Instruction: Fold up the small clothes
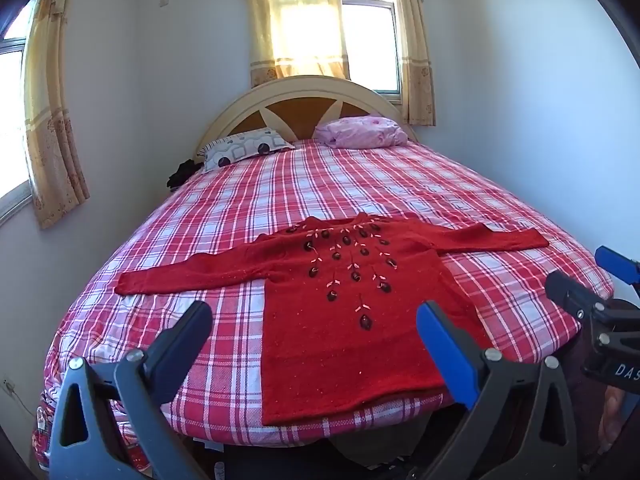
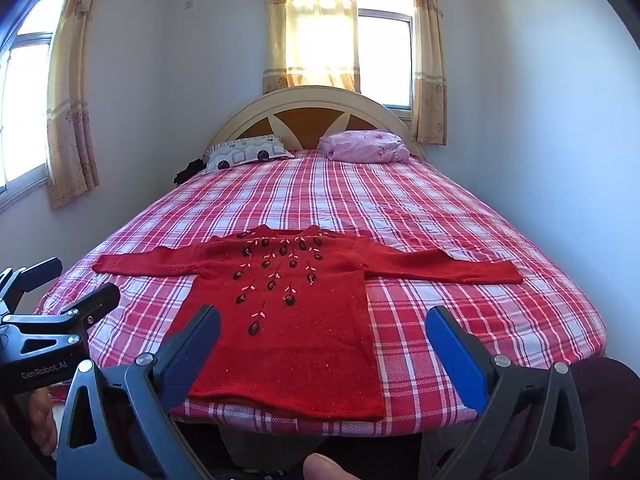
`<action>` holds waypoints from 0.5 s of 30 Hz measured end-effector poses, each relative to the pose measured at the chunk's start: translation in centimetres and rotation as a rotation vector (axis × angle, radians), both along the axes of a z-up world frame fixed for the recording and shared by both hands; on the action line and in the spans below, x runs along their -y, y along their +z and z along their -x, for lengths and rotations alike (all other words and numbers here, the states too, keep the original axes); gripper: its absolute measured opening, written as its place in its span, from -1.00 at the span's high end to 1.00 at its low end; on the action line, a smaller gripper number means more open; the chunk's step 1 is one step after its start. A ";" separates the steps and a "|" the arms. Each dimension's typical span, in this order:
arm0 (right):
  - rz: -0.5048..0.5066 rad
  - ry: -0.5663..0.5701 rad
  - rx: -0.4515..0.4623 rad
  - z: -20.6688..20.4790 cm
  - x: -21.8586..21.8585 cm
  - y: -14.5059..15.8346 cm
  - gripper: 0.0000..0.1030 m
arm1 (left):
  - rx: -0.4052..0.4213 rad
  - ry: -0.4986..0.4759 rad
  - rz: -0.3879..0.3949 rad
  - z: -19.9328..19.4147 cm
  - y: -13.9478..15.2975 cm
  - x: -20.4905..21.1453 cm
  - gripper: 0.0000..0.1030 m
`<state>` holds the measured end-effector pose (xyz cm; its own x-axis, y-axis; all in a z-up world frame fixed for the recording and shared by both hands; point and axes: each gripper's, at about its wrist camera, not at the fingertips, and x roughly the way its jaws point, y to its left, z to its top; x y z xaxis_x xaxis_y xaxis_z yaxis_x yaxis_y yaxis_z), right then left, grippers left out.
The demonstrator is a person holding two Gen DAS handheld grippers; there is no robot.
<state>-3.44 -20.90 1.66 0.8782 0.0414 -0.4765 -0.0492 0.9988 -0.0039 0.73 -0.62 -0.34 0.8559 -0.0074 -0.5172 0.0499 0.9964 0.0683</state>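
Note:
A small red knit sweater (image 1: 340, 320) with dark beaded flowers lies flat, front up, on the near end of the bed, both sleeves spread out sideways; it also shows in the right wrist view (image 2: 288, 332). My left gripper (image 1: 316, 320) is open and empty, held above the sweater's hem at the bed's foot. My right gripper (image 2: 324, 324) is open and empty, also over the hem. The right gripper shows at the right edge of the left wrist view (image 1: 588, 276), and the left gripper at the left edge of the right wrist view (image 2: 72, 284).
The bed (image 1: 400, 184) has a red and white plaid sheet. A patterned pillow (image 1: 244, 148) and a pink pillow (image 1: 360, 132) lie by the headboard (image 1: 304, 92). Walls stand close on both sides. A dark item (image 1: 184, 174) sits beside the bed's far left.

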 end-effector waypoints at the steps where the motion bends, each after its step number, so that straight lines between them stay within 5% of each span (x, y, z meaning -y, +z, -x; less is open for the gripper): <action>1: -0.001 -0.001 -0.002 -0.1 0.1 0.0 -0.98 | 0.000 -0.001 0.000 0.0 -0.2 0.0 -1.00; 15: -0.002 -0.002 -0.005 -0.3 0.2 -0.2 -0.98 | -0.002 -0.007 0.000 0.6 0.1 0.3 -1.00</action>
<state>-3.15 -21.09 1.46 0.8757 0.0402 -0.4812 -0.0468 0.9989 -0.0017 0.14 -0.90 -0.26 0.8547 -0.0133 -0.5190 0.0570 0.9960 0.0684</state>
